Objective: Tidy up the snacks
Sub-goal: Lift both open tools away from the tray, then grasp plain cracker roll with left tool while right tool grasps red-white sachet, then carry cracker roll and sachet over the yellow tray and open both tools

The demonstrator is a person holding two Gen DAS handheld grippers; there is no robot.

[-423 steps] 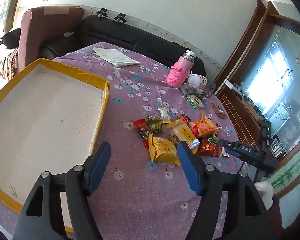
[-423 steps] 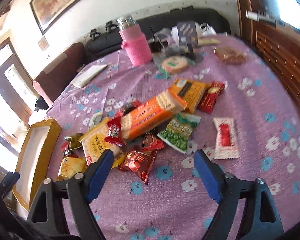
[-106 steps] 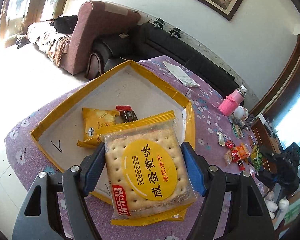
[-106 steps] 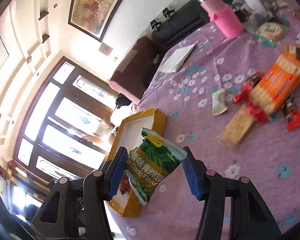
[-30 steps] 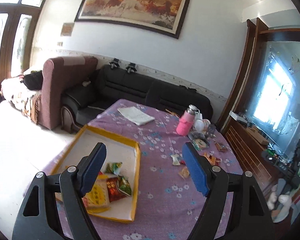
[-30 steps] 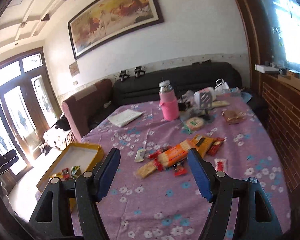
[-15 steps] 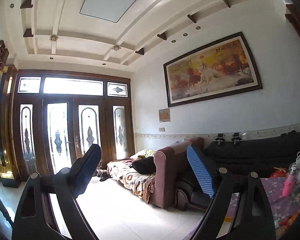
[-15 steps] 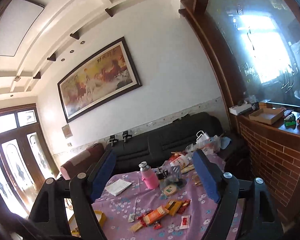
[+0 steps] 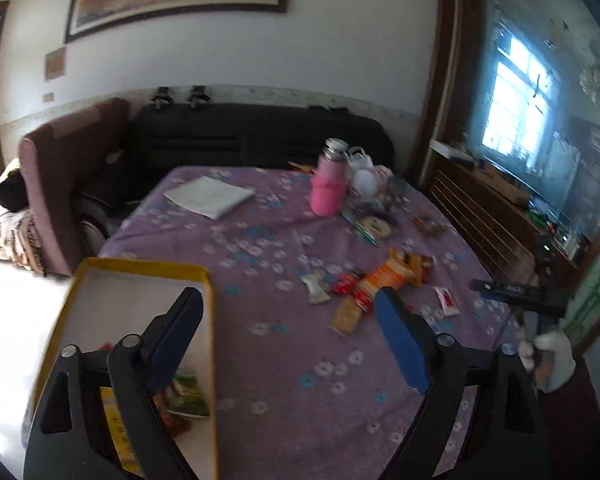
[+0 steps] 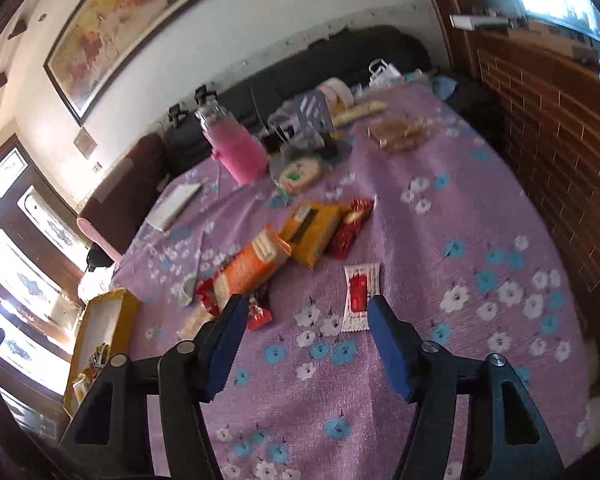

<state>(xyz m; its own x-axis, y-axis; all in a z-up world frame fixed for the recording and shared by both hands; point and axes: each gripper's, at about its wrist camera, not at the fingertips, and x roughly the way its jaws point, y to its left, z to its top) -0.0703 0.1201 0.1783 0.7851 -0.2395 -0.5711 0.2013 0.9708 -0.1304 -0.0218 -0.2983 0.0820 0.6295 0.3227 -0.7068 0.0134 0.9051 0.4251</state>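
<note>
Two empty claws, left (image 9: 288, 332) and right (image 10: 304, 340), closing above the purple floral tablecloth (image 10: 480, 208).

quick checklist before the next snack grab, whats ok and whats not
1. Right gripper empty: ok. Its jaws are closing with nothing between them.
2. Left gripper empty: ok. Its jaws are closing too, on nothing.
3. Snacks left to move: ok. Orange pack, yellow pack, red packs and the white sachet lie on the cloth.
4. Target lined up: cannot tell. The sachet sits just ahead of the right fingers, the red candy near the left one.
5. Room in box: ok. Snacks sit at its near end, the far end is bare.
6. Sharp view: not ok. Both views are blurred.
</note>
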